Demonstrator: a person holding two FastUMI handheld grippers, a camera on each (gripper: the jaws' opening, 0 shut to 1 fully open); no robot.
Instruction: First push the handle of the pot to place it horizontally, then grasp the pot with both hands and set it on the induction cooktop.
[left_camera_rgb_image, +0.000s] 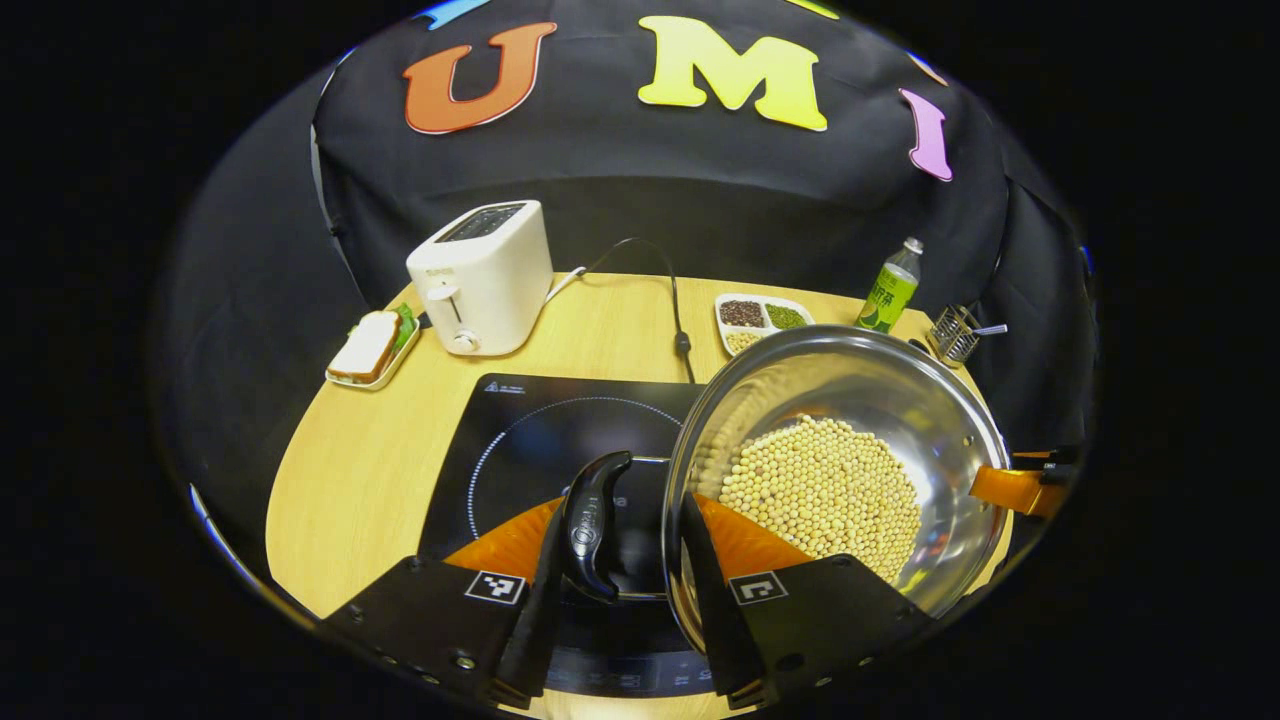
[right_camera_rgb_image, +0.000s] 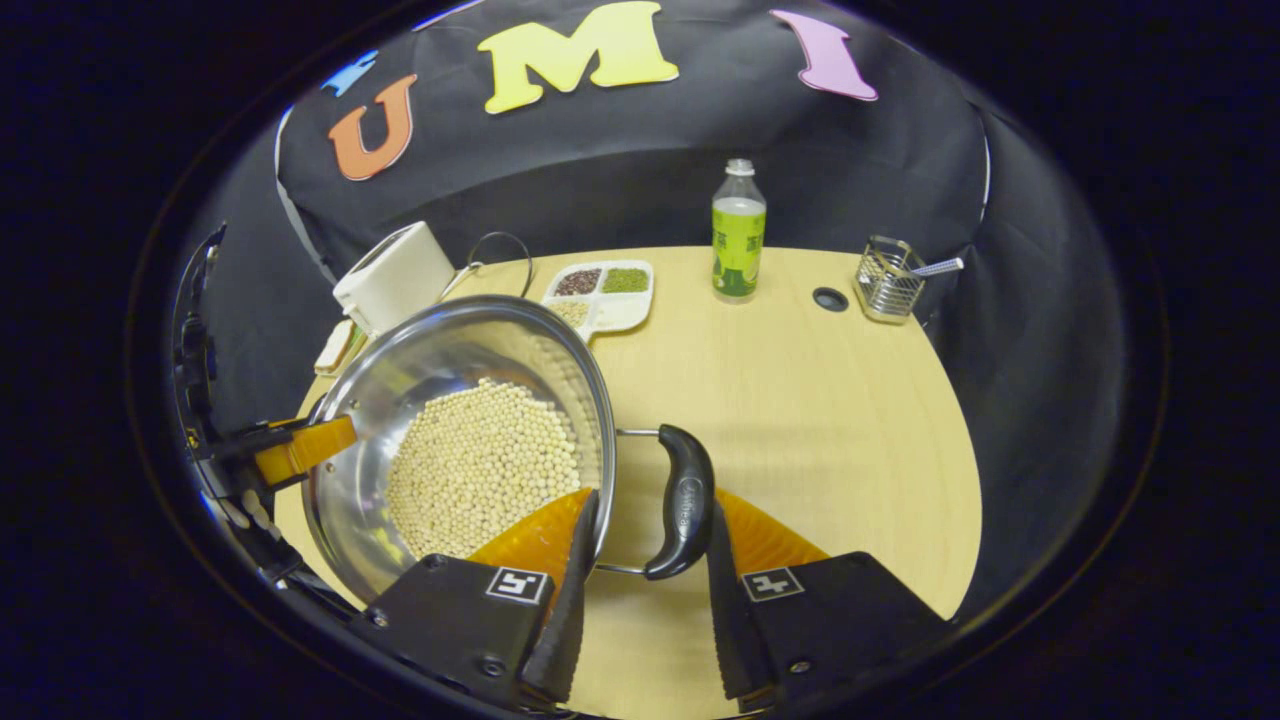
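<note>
The stainless steel pot (left_camera_rgb_image: 840, 470), part-filled with pale soybeans (left_camera_rgb_image: 822, 497), sits directly ahead and to the right of the left gripper (left_camera_rgb_image: 620, 570), whose fingers stand apart on either side of the pot's near loop handle (left_camera_rgb_image: 594, 524); whether either finger presses the handle cannot be told. In the right gripper view, the right gripper (right_camera_rgb_image: 645, 580) likewise has its fingers spread around the opposite loop handle (right_camera_rgb_image: 683, 500), the pot body lying to its left, contact again unclear. The induction cooktop (left_camera_rgb_image: 530, 440) lies ahead and just left of the left gripper, with the pot overlapping its right edge; whether the pot is lifted or resting on the worktop (right_camera_rgb_image: 800, 400) cannot be made out. Judgement: the pot with its bean load should be moderately heavy and rigid, the polished wall slippery, the loose beans liable to shift or spill if tilted; the two handles are the proper holds, kept level. The pot's base is hidden by its own wall, and the cooktop's near edge is masked by the left gripper. Beyond stand a toaster (left_camera_rgb_image: 483, 277) and a green bottle (right_camera_rgb_image: 738, 232).
</note>
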